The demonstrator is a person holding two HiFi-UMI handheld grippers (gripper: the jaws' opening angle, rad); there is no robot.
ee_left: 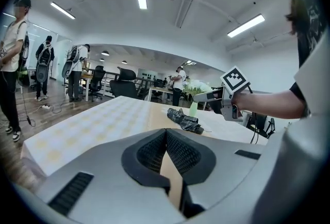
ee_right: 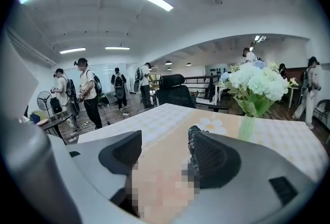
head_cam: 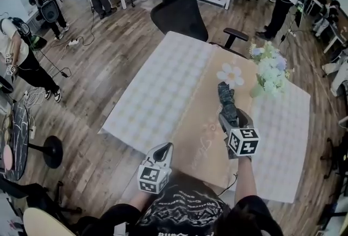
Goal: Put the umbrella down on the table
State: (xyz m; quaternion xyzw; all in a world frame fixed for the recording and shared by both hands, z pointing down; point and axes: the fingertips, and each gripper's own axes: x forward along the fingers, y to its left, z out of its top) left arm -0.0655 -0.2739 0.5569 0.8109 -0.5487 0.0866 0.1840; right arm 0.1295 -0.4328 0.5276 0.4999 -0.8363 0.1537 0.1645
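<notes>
- Office table [head_cam: 163,93] under a checked cloth: the folded umbrella [head_cam: 224,96] lies flat on it, at one o'clock from the person, with the flowers [head_cam: 269,74] at its two o'clock.
- Right gripper [ee_right: 162,152]: jaws wide, nothing between them.
- Left gripper [ee_left: 166,138]: jaws together, empty.
- The task looks done; only backing away is left.

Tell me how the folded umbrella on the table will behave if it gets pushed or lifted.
The umbrella looks folded short, its dark cloth crumpled and loose, so the fabric would probably give under a grip. It lies flat on the table, so a push likely slides or rolls it rather than tips it. Compact as it is, it probably lifts lightly.
</notes>
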